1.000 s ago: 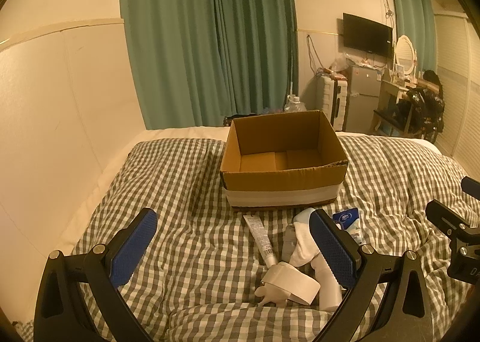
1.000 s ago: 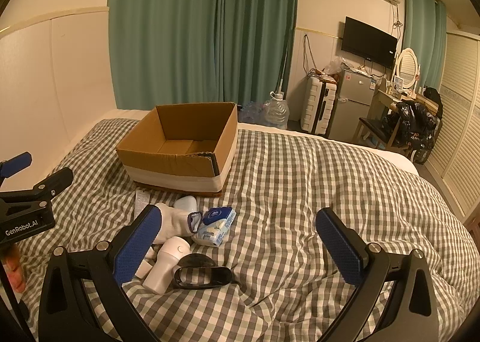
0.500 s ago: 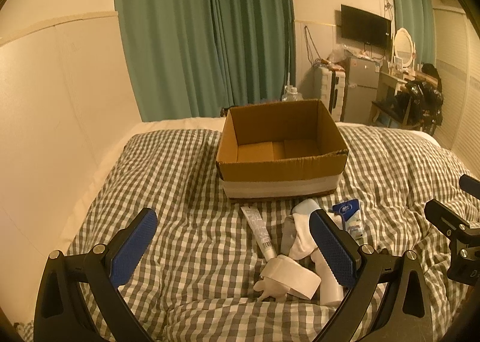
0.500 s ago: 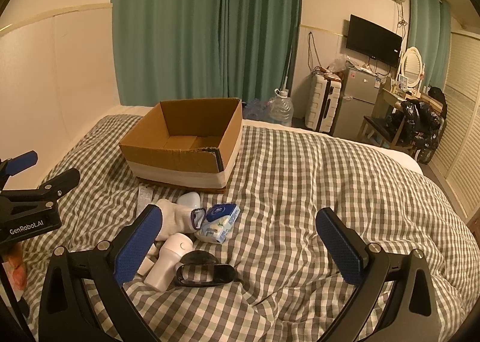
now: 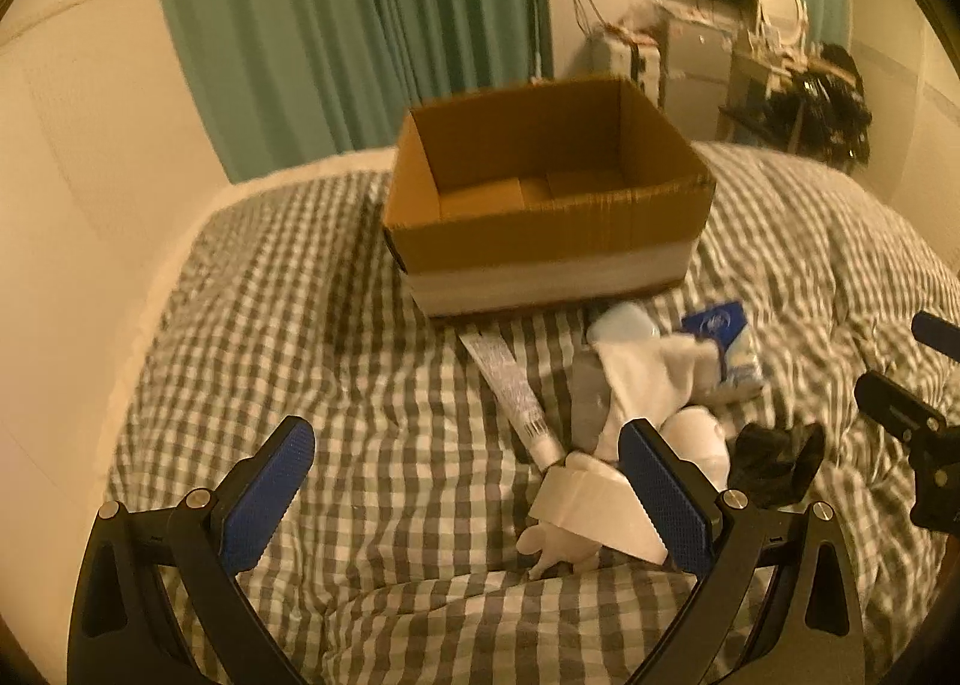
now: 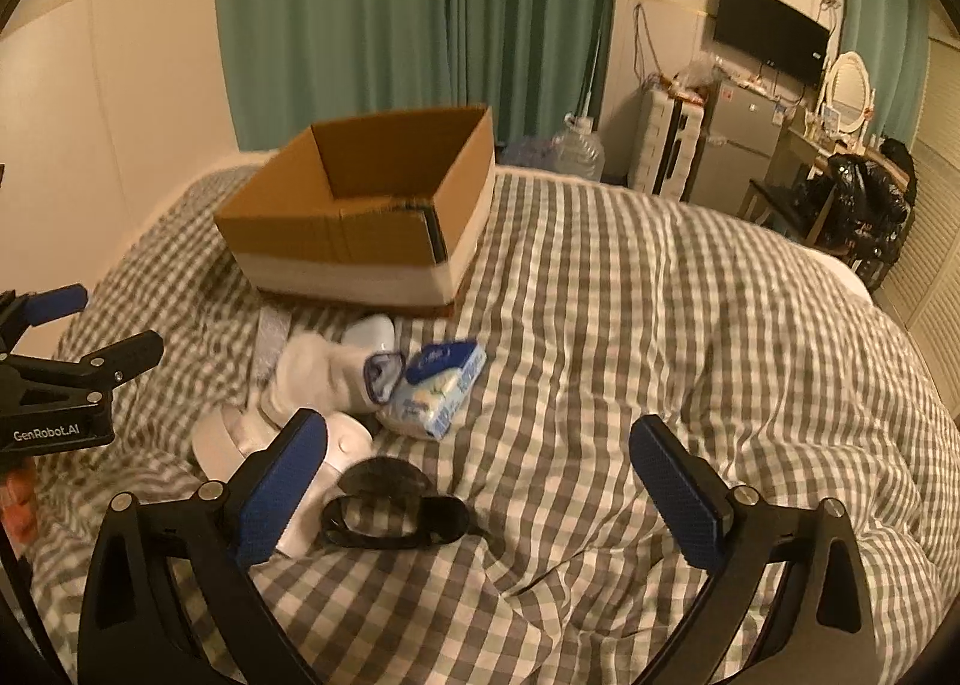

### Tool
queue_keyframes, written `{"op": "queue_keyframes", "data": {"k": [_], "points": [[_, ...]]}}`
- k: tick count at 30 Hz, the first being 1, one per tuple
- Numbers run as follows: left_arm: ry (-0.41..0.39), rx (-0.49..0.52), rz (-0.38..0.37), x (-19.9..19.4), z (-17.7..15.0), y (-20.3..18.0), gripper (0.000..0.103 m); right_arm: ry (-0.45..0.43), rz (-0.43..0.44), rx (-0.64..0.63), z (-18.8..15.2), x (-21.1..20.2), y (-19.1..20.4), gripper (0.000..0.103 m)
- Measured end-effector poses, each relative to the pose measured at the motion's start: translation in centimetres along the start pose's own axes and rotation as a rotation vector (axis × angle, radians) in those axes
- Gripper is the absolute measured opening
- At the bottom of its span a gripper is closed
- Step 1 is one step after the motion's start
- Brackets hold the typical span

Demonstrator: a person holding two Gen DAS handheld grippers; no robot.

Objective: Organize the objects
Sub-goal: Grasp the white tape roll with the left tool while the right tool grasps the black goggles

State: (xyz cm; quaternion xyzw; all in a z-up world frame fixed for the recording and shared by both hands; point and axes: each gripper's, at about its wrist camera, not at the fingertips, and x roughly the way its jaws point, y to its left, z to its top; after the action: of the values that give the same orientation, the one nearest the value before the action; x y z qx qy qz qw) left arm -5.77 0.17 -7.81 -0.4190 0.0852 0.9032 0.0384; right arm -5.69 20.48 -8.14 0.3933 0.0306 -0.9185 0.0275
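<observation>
An open, empty cardboard box (image 5: 546, 205) (image 6: 360, 229) stands on the checked bedspread (image 5: 360, 385). In front of it lies a pile: a grey tube (image 5: 510, 385), a white sock (image 5: 642, 379) (image 6: 318, 373), a blue tissue pack (image 5: 729, 349) (image 6: 441, 385), a white spray bottle (image 5: 594, 511) (image 6: 336, 469) and a black eye mask (image 5: 774, 457) (image 6: 390, 505). My left gripper (image 5: 468, 493) is open and empty, just left of the pile. My right gripper (image 6: 480, 481) is open and empty, to the right of the pile.
A cream wall panel (image 5: 90, 175) borders the bed on the left. Green curtains (image 6: 420, 12) hang behind it. A water jug (image 6: 576, 144), a fridge (image 6: 738, 144) and a cluttered desk (image 6: 840, 175) stand beyond the bed on the right.
Both grippers have moved forward and tilted down toward the pile and the box, which look larger. Both stay open and empty.
</observation>
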Motion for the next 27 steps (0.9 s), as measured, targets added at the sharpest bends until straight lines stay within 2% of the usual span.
{"op": "queue_keyframes", "data": {"k": [3,10,20,22,24,27], "points": [[0.054,0.019,-0.014,1.8,-0.5,-0.3,0.103,0.045,0.008,0.004,-0.4,1.4,-0.2,0.099],[0.116,0.042,-0.087,3.4,-2.1,-0.9,0.103,0.136,0.072,-0.006,-1.8,3.9,1.0,0.098],[0.137,0.081,-0.174,3.7,-2.9,-1.6,0.103,0.222,0.121,-0.022,-3.0,6.1,2.6,0.094],[0.139,0.107,-0.184,3.6,-3.0,-2.1,0.103,0.233,0.139,-0.017,-3.1,6.4,2.5,0.089],[0.148,0.138,-0.198,3.6,-3.2,-2.8,0.103,0.247,0.174,-0.004,-3.3,6.6,2.5,0.078],[0.177,0.173,-0.23,4.2,-3.4,-3.6,0.103,0.225,0.163,-0.015,-3.3,5.9,2.5,0.078]]}}
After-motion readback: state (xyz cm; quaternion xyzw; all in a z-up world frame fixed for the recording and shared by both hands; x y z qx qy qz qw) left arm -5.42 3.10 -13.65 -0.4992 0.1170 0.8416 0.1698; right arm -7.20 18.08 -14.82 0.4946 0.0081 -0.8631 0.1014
